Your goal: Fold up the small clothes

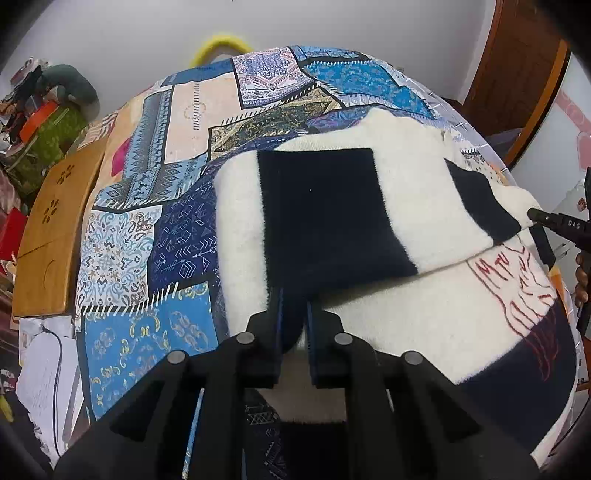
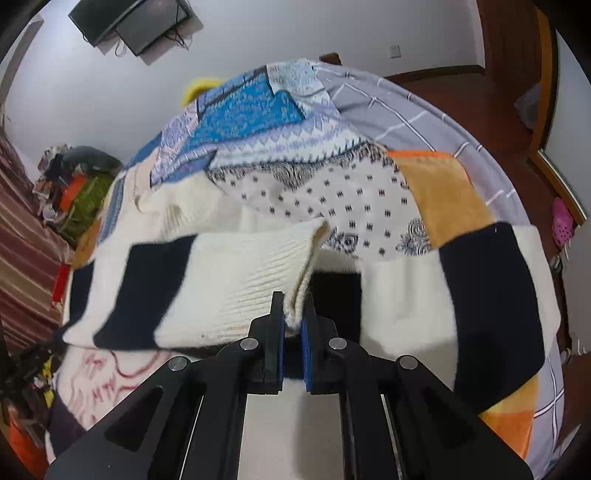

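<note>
A cream and navy knitted sweater [image 1: 388, 206] with red stitched lettering [image 1: 524, 288] lies on a patchwork bedsheet [image 1: 177, 236]. My left gripper [image 1: 293, 310] is shut on the sweater's near edge, with fabric pinched between its blue pads. My right gripper [image 2: 293, 314] is shut on the cream ribbed cuff of one sleeve [image 2: 229, 273]. That sleeve is lifted and stretches across the body to the left. In the left wrist view the right gripper [image 1: 533, 216] shows at the right edge, holding that cuff. The other sleeve [image 2: 491, 295] lies spread to the right.
A wooden board [image 1: 55, 229] lies along the bed's left side, with a clutter pile [image 1: 44, 122] beyond it. An orange cloth [image 2: 443, 195] lies on the grey checked sheet [image 2: 388, 96] at the right. A wall screen [image 2: 136, 22] hangs above. Wooden floor and pink shoes [image 2: 563, 221] are at the right.
</note>
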A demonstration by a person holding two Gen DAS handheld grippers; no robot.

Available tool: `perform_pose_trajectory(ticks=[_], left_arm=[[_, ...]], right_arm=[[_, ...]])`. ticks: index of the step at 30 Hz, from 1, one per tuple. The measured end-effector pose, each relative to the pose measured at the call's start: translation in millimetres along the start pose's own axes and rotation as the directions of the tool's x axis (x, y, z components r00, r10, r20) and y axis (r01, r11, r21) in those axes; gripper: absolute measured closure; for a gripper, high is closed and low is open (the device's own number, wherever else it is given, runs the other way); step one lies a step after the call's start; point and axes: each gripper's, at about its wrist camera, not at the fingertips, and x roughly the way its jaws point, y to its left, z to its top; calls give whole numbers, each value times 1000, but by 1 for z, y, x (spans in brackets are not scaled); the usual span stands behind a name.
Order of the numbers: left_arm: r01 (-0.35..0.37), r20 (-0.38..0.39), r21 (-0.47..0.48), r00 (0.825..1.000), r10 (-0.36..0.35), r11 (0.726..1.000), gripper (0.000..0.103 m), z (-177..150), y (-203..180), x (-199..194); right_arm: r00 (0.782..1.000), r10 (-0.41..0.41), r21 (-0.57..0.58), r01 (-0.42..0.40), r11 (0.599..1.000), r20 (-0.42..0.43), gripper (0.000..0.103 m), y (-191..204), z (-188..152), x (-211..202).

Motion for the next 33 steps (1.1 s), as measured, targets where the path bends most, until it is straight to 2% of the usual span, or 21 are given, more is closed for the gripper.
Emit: perform_pose_trajectory(ticks=[5,9,11,14,15,17,19,21,24,30,33], left_arm=[[-9,-7,-3,1000,9,1000,90,1,1,2],[-17,-16,-1,1000,17,1000,84,0,2,2],[-17,-24,-6,1000,17,1000,78,0,2,2],[-16,-31,-6,999,16,1000,60,-1,0,-3],[-24,-28,-2,999,24,1000,53,0,-1,-6],[-20,-12,1,1000,20,1000,47,1,-4,-15],[-19,-3,-1,1000,19,1000,37,4,-5,-21],[-22,21,-10,1000,22,1000,34,9,-5,-29],[-11,47,-29,999,12,1000,32,20,-5,-38],[8,83,-47,997,-4,999,32,49,-9,-42],[28,88,-44,996,-24,999,32,61,-16,-38]], right_arm=[[1000,-11,-2,11,1000,-14,96,1,-6,3],[1000,-17,1,17,1000,-14,96,0,-7,4],[1000,-18,5,18,1000,-16,96,0,-7,4],[999,-38,9,38,999,-21,94,-2,-8,6],[998,-58,10,59,998,-19,92,-3,-8,5],[994,-108,16,108,994,-13,91,-7,-7,3],[993,-116,31,117,993,-12,84,-12,-5,-2],[994,-113,55,113,992,-1,70,-21,-3,-11],[988,-145,65,142,988,48,62,-30,3,-30],[971,-205,107,192,975,126,59,-55,21,-75],[955,-250,129,231,964,159,56,-69,26,-95]])
